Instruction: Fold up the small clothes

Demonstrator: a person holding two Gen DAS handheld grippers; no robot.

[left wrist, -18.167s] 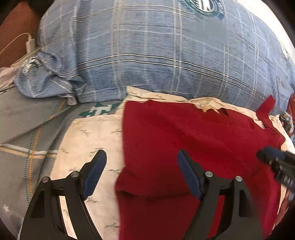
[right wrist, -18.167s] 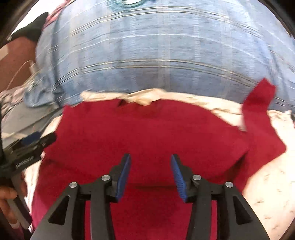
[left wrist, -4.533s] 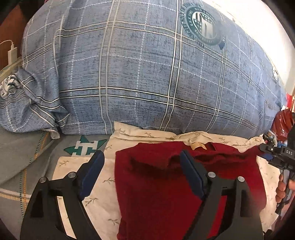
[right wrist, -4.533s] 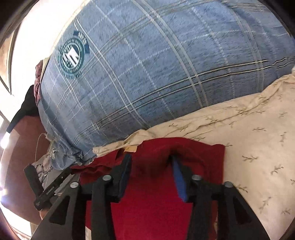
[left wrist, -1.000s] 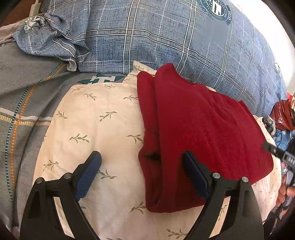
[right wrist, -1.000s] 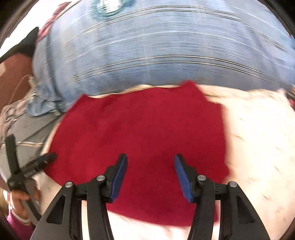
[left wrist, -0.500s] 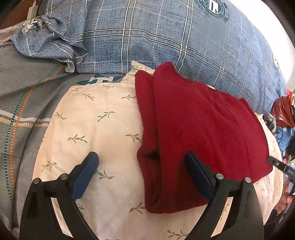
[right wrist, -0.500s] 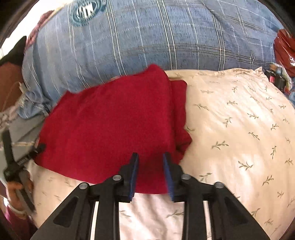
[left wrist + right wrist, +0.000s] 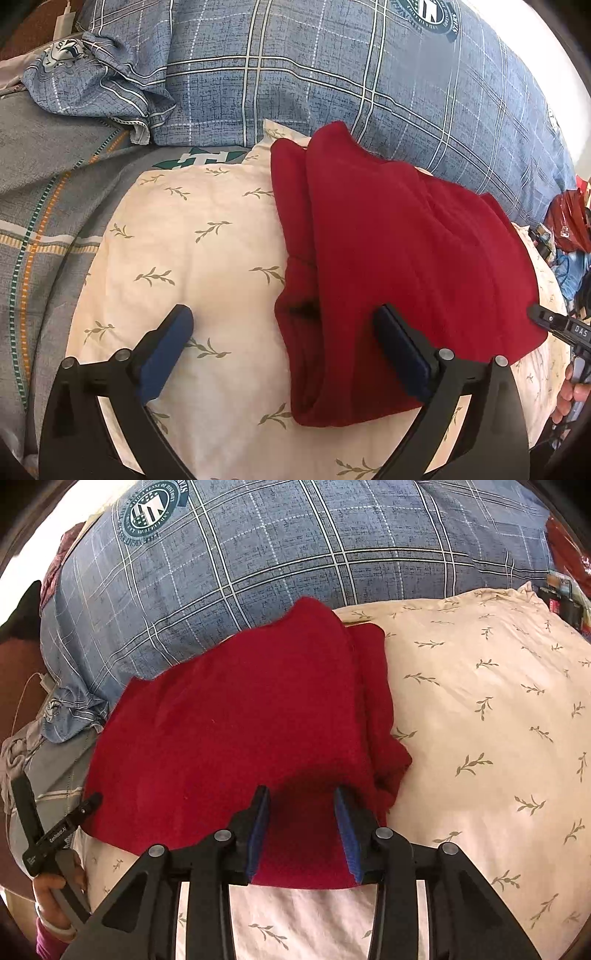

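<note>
Your left claw point(image 9: 282, 325) is spread wide, still opening, nothing gripped. Your right claw point(image 9: 301, 805) is opening — the folded red garment point(image 9: 243, 731) lies mid-frame on the cream pillow point(image 9: 480, 738), its near edge between the pads.

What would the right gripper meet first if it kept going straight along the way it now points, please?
Most likely the folded red garment: the right gripper, its jaws opening, sits over its near edge, cloth between the fingers; actual contact is unclear.

Folded garment point(image 9: 399, 258): solid deep red. Pillow point(image 9: 207, 251) under it: cream, olive-green leaf sprigs. Big cushion point(image 9: 332, 74) behind pillow: blue, white plaid lines, dark-green round emblem. Blanket point(image 9: 44, 192) left of pillow: grey, orange/teal stripes. Gripper pads point(image 9: 258, 830): blue.
</note>
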